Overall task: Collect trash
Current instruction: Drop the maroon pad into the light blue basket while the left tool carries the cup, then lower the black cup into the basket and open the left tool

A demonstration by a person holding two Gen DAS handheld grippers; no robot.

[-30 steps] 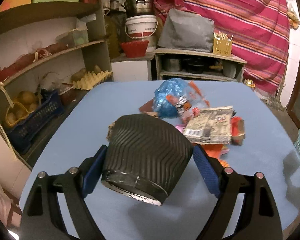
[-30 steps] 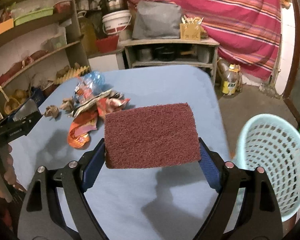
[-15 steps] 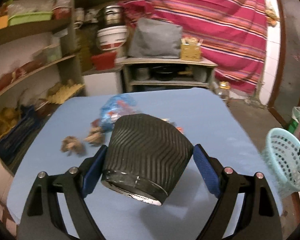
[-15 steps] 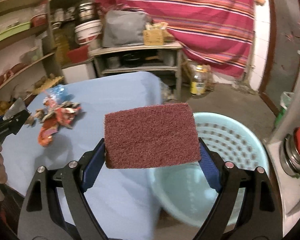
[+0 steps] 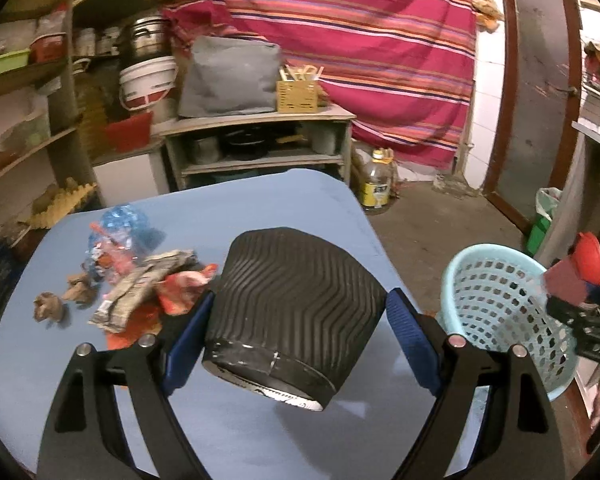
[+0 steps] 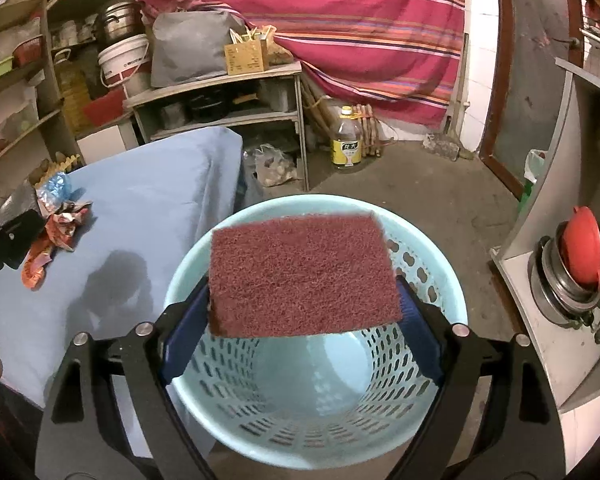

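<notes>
Right tool [image 6: 300, 312], jaws opening, hangs its light, limp maroon scouring pad [image 6: 302, 274] above the centre-frame basket [image 6: 432, 268]; left tool [image 5: 296, 340] pinches a stiff ribbed black cup [image 5: 296, 304] by its sides.

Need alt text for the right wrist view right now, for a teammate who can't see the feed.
The right gripper holds a maroon scouring pad directly above an empty light blue plastic basket standing on the floor, and its jaws are opening. To the left, a table with a blue cloth carries a pile of wrappers.
</notes>
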